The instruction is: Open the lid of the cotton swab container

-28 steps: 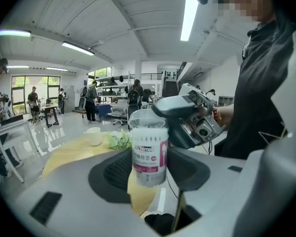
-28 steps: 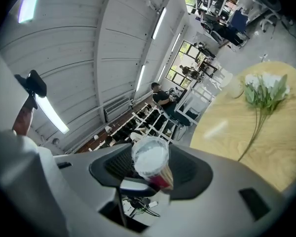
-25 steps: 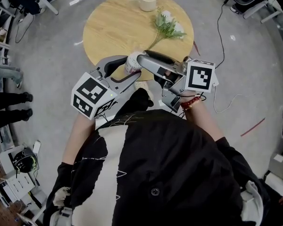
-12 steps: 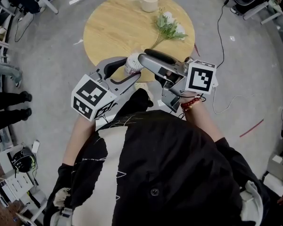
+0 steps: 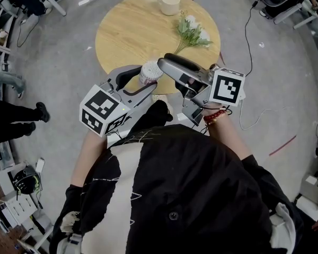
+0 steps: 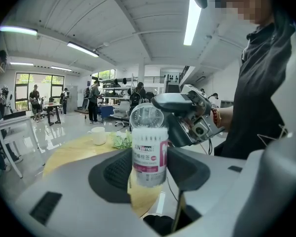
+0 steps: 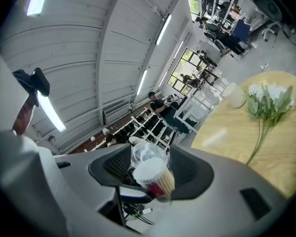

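A: What's worn?
B: Black top [image 5: 201, 194], white panel [image 5: 116, 194] at its nine o'clock; red bead bracelet [image 5: 214, 115].
A: The tools?
B: Grey shells on left tool [image 6: 149, 168] and right tool [image 7: 150, 169]; ribbed black pads [image 6: 119, 169]; black-and-white marker cubes [image 5: 102, 110].

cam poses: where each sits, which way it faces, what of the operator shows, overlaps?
Head view: on the person's head, facing steeply down at torso, left gripper, right gripper and round table.
Left gripper view: rides the left gripper, looks along its fingers at the cotton swab container they clamp; right gripper and torso behind.
Right gripper view: rides the right gripper, looks at the container's open top between its fingers; the person's head at far left.
Shared: all three show container, table, flowers, cup.
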A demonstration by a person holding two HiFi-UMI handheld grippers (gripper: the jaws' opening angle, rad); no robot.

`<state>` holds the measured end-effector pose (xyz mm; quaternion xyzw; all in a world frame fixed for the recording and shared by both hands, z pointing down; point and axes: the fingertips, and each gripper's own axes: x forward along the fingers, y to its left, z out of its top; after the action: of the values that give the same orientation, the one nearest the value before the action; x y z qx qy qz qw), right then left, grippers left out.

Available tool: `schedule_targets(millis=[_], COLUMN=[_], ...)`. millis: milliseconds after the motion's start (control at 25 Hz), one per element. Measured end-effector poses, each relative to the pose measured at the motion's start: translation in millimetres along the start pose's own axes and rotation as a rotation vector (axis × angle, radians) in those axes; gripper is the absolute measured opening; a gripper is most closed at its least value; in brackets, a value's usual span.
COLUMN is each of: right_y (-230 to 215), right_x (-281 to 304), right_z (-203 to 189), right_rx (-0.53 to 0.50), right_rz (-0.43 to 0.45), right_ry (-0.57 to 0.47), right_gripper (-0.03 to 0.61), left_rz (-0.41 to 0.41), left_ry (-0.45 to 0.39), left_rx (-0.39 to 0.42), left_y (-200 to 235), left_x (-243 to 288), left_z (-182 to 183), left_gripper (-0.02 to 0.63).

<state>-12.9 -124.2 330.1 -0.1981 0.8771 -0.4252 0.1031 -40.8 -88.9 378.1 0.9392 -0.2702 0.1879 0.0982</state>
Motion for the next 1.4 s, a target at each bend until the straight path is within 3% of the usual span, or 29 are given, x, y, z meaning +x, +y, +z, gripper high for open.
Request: schedule_targets(millis=[520, 1000, 1400], right_y=[-13, -8, -5], right_x=[2, 11, 27], right_z=[12, 22, 38], right_rx=[-0.030, -0.018, 0.037], right_rz=[-0.066, -0.040, -0.052], right_ry=[-0.020, -0.056, -0.159], right_gripper=[0.244, 0.222, 0.206], left_rz=[-0.014, -0.008, -0.063], left_ry=[-0.023, -0.042, -0.053], left_rx=[-0.018, -0.020, 0.000], left_y=[11, 21, 43], left_x=[3, -5, -19], left_z=[-3, -2, 7], left_gripper=[0.232, 0.233, 0.233])
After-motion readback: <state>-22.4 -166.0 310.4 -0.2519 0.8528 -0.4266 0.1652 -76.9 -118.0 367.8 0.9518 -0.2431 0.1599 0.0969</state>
